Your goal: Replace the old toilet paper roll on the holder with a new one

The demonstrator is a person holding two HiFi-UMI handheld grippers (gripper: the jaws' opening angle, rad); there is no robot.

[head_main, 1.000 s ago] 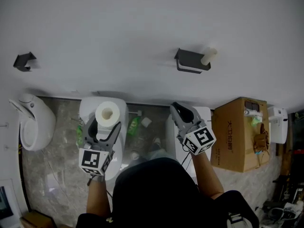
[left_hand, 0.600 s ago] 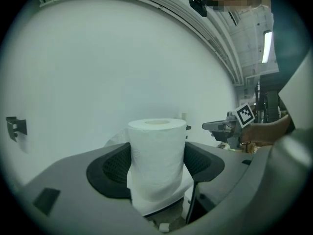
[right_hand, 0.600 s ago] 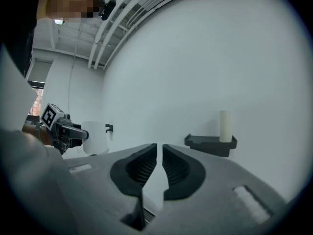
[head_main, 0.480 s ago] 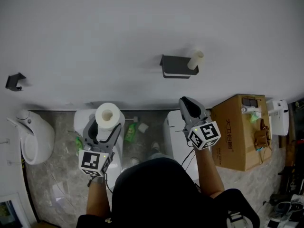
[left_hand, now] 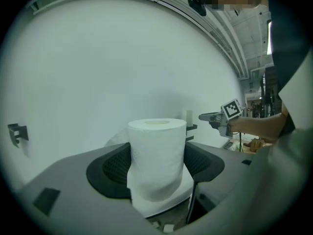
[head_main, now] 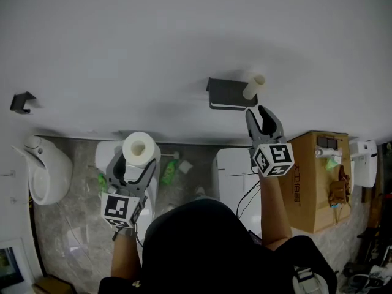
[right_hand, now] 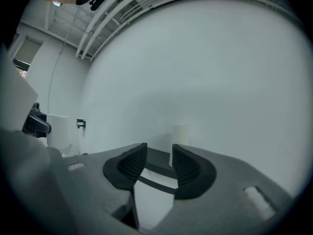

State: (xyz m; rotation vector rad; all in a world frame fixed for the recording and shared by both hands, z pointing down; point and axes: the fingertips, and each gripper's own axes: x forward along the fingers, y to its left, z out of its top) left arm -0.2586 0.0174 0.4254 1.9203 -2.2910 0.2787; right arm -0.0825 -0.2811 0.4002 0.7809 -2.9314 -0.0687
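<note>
A black wall holder [head_main: 228, 94] carries the old roll, a bare cardboard core [head_main: 253, 86] standing on its right end. My right gripper [head_main: 264, 116] is just below the core, not touching it. Its jaws are opening and nothing is between them. In the right gripper view the core [right_hand: 181, 131] and the holder [right_hand: 159, 156] lie straight beyond the parted fingertips [right_hand: 159, 160]. My left gripper [head_main: 136, 159] is shut on the new white toilet paper roll [head_main: 138, 148], held upright at lower left. The new roll [left_hand: 157, 155] fills the left gripper view, pressed between both pads.
A white toilet [head_main: 236, 176] stands below the holder, with a cardboard box [head_main: 318, 179] to its right. Another white fixture [head_main: 46, 170] sits at far left. A small black bracket [head_main: 21, 101] is on the wall at left. Green bottles [head_main: 169, 170] lie on the floor.
My right gripper has travelled up and to the right to the wall holder, and its jaws have parted. My left gripper kept the new roll and shifted a little.
</note>
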